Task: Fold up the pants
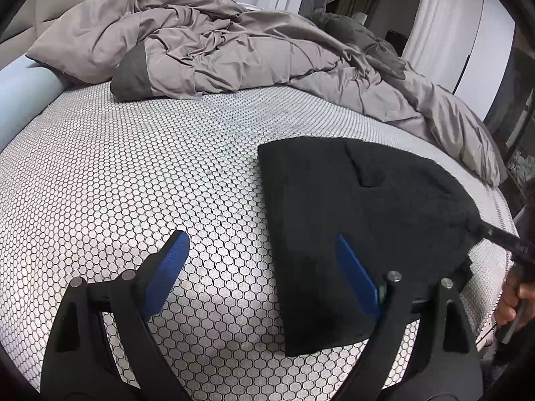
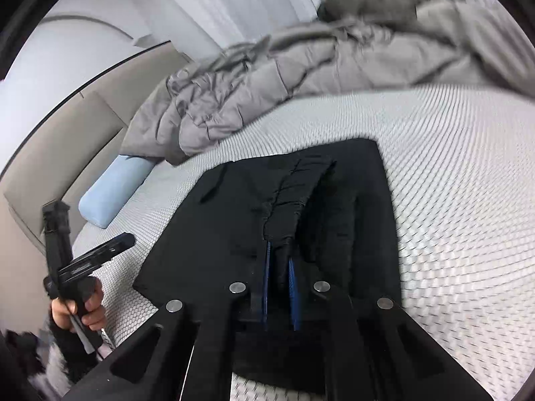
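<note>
A: On the bed, lower right of the left wrist view, lie the folded black fleece pants [image 1: 361,220], flat on the white mattress cover with the dark honeycomb print [image 1: 140,173].

B: And the left gripper [image 1: 264,267]?

A: Its blue-padded fingers [image 1: 167,267] stand wide apart with nothing between them. One is over bare mattress cover, the other over the left part of the pants.

B: In the right wrist view the pants fill the centre and lower middle. What about the right gripper [image 2: 279,274]?

A: Its fingers [image 2: 292,287] are pressed nearly together on a bunched ridge of the black fabric, which rises above the rest of the garment between them. So it grips the pants.

B: What else is on the bed?

A: A crumpled grey-brown duvet [image 1: 214,43] is heaped across the top of the left view, well apart from the pants. A pale blue bolster pillow [image 2: 113,190] lies at the left of the right wrist view, beside the beige padded headboard [image 2: 50,153].

B: I also see the person's left hand [image 2: 83,307] at lower left there, wrapped around a black handle.

A: Yes, and white curtains [image 1: 444,23] hang at the upper right of the left view.
</note>
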The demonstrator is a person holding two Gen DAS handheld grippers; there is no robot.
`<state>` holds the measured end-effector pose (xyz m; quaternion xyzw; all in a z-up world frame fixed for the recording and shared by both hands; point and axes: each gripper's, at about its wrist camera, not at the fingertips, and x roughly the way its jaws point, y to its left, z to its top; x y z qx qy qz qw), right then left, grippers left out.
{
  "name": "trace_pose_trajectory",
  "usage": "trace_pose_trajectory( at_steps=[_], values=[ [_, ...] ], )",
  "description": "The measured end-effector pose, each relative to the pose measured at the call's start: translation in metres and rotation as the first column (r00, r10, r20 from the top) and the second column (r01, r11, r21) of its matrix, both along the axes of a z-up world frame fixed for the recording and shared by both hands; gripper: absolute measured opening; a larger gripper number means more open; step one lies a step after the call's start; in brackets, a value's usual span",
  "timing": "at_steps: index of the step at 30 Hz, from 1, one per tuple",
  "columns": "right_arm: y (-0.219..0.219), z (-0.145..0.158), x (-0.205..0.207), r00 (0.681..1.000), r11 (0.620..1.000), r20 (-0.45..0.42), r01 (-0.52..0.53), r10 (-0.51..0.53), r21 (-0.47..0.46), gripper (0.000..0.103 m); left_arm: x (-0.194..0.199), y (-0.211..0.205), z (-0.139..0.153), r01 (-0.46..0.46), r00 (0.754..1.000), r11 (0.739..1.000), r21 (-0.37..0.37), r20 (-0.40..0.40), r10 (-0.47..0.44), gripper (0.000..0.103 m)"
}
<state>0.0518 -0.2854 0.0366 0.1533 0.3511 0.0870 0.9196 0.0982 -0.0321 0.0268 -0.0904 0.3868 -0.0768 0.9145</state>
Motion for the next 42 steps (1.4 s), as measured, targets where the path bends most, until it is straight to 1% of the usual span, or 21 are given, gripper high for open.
trace_pose_trajectory(
  at_steps=[2,4,6,9,10,11,13,19,20,22,23,24,27,30,32,33,34,36,38,40,42],
  values=[
    [0.001,-0.005,-0.003,0.999,0.998,-0.032,0.011,-0.012,-0.054,0.009,0.003,-0.004,-0.004,0.004,1.0,1.0,0.01,-0.018,-0.004,0.087],
    [-0.001,-0.025,0.005,0.992,0.994,-0.12,0.029,-0.041,-0.105,0.01,0.007,-0.01,-0.009,0.009,0.999,1.0,0.027,-0.034,-0.008,0.087],
    [-0.006,-0.034,0.002,0.988,0.996,-0.153,0.025,-0.038,-0.086,0.014,0.01,-0.016,-0.012,0.014,0.999,0.999,0.044,-0.045,-0.012,0.087],
    [-0.019,-0.029,-0.003,0.99,0.999,-0.136,0.032,-0.034,-0.017,0.031,0.014,-0.023,-0.017,0.023,0.998,0.998,0.05,-0.057,-0.02,0.087],
    [-0.024,-0.027,-0.006,0.992,0.999,-0.12,0.032,-0.031,0.011,0.044,0.015,-0.025,-0.018,0.024,0.998,0.998,0.054,-0.06,-0.02,0.087],
    [-0.027,-0.028,-0.005,0.993,0.999,-0.116,0.031,-0.028,0.026,0.05,0.016,-0.028,-0.02,0.028,0.998,0.998,0.057,-0.062,-0.024,0.087],
    [-0.035,-0.036,-0.001,0.986,0.996,-0.162,0.045,-0.033,0.071,0.05,0.017,-0.033,-0.022,0.035,0.997,0.997,0.066,-0.07,-0.03,0.087],
    [-0.05,-0.061,0.022,0.985,0.969,-0.174,0.031,0.012,0.243,0.05,0.02,-0.041,-0.027,0.045,0.997,0.995,0.092,-0.074,-0.038,0.087],
    [-0.05,-0.061,0.024,0.984,0.97,-0.177,0.034,0.009,0.241,0.041,0.02,-0.041,-0.026,0.043,0.997,0.995,0.09,-0.075,-0.037,0.087],
    [-0.04,-0.054,0.025,0.987,0.985,-0.158,0.016,0.012,0.174,0.03,0.02,-0.042,-0.026,0.039,0.997,0.995,0.09,-0.069,-0.033,0.087],
    [-0.032,-0.043,0.021,0.994,0.993,-0.111,-0.009,0.022,0.12,0.02,0.02,-0.042,-0.025,0.036,0.997,0.995,0.093,-0.066,-0.03,0.087],
    [-0.027,-0.034,0.021,0.996,0.993,-0.082,-0.023,0.032,0.112,0.017,0.02,-0.042,-0.024,0.037,0.998,0.995,0.098,-0.063,-0.031,0.087],
    [-0.022,-0.006,-0.002,0.999,0.997,-0.011,-0.029,0.03,0.071,0.017,0.018,-0.045,-0.019,0.045,0.998,0.995,0.094,-0.052,-0.041,0.087],
    [-0.025,-0.003,-0.02,0.999,0.998,-0.035,-0.018,0.02,0.064,0.017,0.015,-0.049,-0.016,0.072,0.997,0.993,0.09,-0.044,-0.068,0.087],
    [-0.027,-0.016,-0.025,0.997,0.999,-0.078,-0.006,0.01,0.052,0.019,0.012,-0.053,-0.014,0.088,0.996,0.991,0.1,-0.035,-0.084,0.087],
    [-0.025,-0.028,-0.022,0.99,1.0,-0.143,-0.001,0.003,0.018,0.021,0.012,-0.054,-0.013,0.091,0.996,0.99,0.108,-0.033,-0.088,0.087],
    [-0.024,-0.037,-0.017,0.984,1.0,-0.179,0.003,-0.006,-0.015,0.029,0.011,-0.056,-0.013,0.094,0.995,0.989,0.114,-0.034,-0.091,0.087],
    [-0.025,-0.04,-0.015,0.985,1.0,-0.173,0.005,-0.01,-0.029,0.034,0.008,-0.057,-0.008,0.105,0.994,0.988,0.111,-0.013,-0.104,0.087],
    [-0.025,-0.023,-0.022,0.992,0.998,-0.12,0.044,-0.05,-0.052,0.045,-0.001,-0.062,0.004,0.118,0.991,0.987,0.112,0.051,-0.124,0.087],
    [-0.021,0.002,-0.035,0.993,0.982,0.015,0.116,-0.115,-0.146,0.045,-0.009,-0.073,0.011,0.152,0.981,0.98,0.128,0.105,-0.165,0.087],
    [-0.009,0.016,-0.04,0.988,0.97,0.106,0.135,-0.116,-0.203,0.045,-0.012,-0.093,0.011,0.247,0.957,0.958,0.144,0.122,-0.265,0.087]
  ],
)
